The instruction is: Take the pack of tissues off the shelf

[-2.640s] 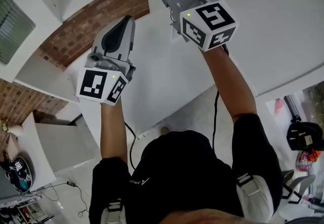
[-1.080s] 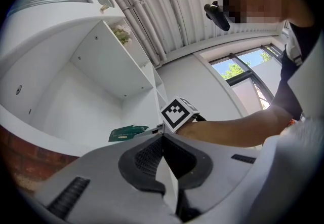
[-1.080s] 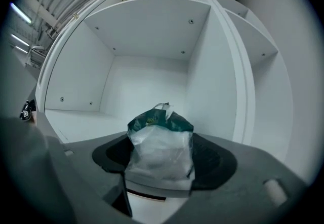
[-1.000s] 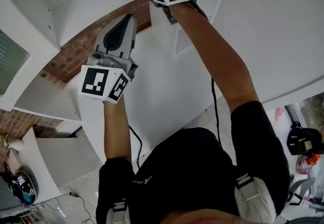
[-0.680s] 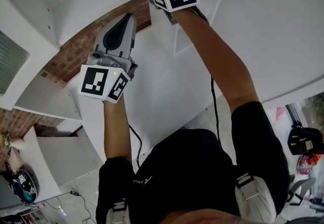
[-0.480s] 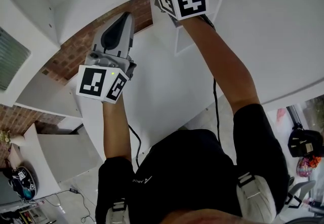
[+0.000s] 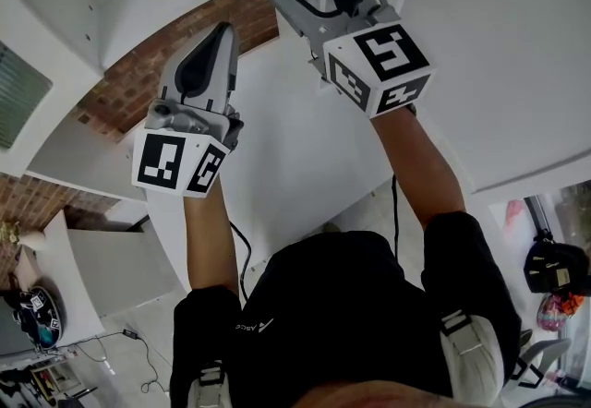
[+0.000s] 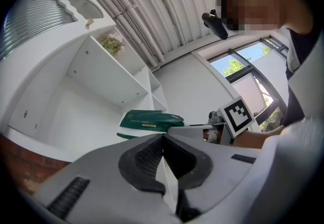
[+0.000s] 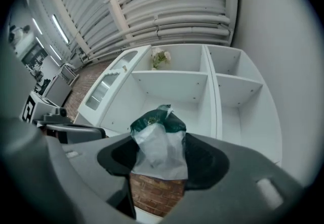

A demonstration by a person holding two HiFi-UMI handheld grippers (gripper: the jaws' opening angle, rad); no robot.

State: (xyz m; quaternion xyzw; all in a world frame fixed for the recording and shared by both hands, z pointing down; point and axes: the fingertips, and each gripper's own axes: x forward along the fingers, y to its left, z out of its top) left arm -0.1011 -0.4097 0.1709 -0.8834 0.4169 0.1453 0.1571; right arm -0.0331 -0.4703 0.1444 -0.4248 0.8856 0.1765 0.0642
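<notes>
Right gripper (image 9: 159,153): closed on the pack of tissues (image 9: 157,134); the pads pressed the pale end of the soft wrapper and the green part stuck out past the jaws.
Left gripper (image 8: 164,168): jaws together, nothing between them; held up beside the right one, apart from the pack.
Pack position: raised overhead in front of the white shelf unit (image 9: 172,88); the right gripper view showed no shelf board touching it.
Step (judged): withdrawal; the grasp was made and the pack looked clear of the shelf, or very nearly so.
Next move (judged): draw the pack back and down toward the body, away from the shelf edges.
Caution (judged): the hold was on thin wrapper at one end, so move slowly with a firm clamp, or it may slip or tear.
</notes>
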